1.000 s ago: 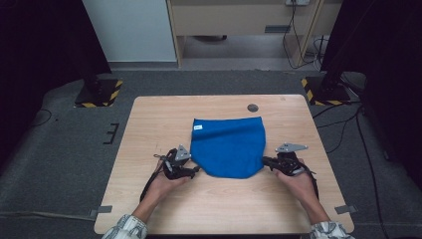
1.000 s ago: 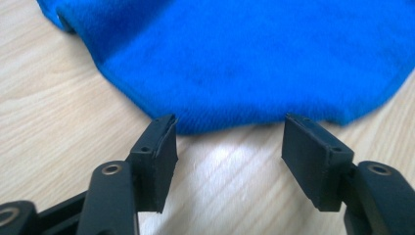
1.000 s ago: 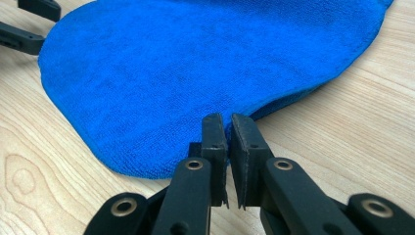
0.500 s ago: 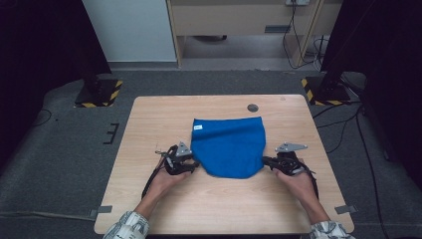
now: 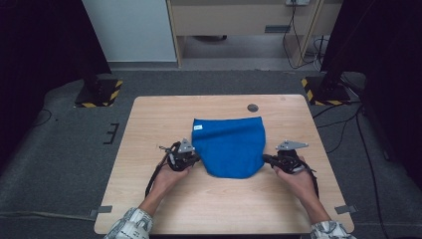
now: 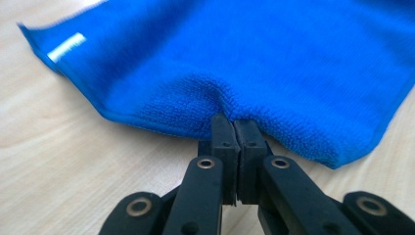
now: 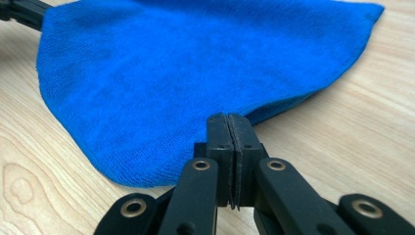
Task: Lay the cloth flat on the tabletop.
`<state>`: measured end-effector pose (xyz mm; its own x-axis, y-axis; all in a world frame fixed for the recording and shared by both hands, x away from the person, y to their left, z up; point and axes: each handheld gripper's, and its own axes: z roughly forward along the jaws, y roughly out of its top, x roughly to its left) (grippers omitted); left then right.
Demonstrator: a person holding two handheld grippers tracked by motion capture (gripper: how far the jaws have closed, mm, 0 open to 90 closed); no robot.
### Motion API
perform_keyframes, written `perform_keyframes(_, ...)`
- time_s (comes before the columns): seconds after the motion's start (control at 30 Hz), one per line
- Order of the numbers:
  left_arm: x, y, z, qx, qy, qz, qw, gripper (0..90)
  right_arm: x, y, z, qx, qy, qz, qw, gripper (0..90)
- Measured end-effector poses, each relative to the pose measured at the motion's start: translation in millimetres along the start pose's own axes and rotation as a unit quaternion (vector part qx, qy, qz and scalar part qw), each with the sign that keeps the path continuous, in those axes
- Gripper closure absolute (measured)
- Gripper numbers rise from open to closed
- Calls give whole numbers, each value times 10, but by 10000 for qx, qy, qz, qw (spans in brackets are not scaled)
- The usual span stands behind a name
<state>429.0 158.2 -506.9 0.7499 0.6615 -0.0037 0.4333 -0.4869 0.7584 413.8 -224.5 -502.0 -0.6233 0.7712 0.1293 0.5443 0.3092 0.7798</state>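
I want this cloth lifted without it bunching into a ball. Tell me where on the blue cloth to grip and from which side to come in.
Grip the blue cloth at its left and right side edges, low and level with the table, one gripper from each side. It lies flat, so only the hems offer a pinch. The left gripper is already shut on the left edge, the cloth puckering at its tips; the right gripper is shut at the right edge.

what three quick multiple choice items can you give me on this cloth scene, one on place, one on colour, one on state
1. Where is the small dark round spot on the table?
A. beyond the cloth
B. under the left hand
C. at the near edge

2. What colour is the cloth?
A. red
B. blue
C. white

3. How does the left gripper stand?
A. wide open above the cloth
B. shut on the cloth's edge
C. lying on its side, apart from the cloth

Answers: 1 A, it lies past the cloth's far edge. 2 B, it is blue in all views. 3 B, the jaws pinch the puckered hem.
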Motion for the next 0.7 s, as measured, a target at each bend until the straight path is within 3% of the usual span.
perform_keyframes(0.1, 79, 174, -36, -13, 66, -21, 10000, 888, -53, 60, -4, -1, -71, 21, 10000, 891)
perform_keyframes(0.2, 192, 314, 89, 222, 64, -48, 9997, 884, -159, 113, 61, -10, -184, 169, 9997, 892)
perform_keyframes(0.33, 373, 431, 301, 580, -19, -210, 9981, 878, -353, 148, 225, 215, -299, 427, 9984, 892)
perform_keyframes(0.57, 528, 392, 513, 901, -28, -379, 9952, 849, -541, 162, 422, 355, -544, 669, 9956, 891)
perform_keyframes(0.7, 547, 353, 521, 810, 52, -455, 9957, 826, -565, 138, 445, 357, -563, 736, 9951, 891)
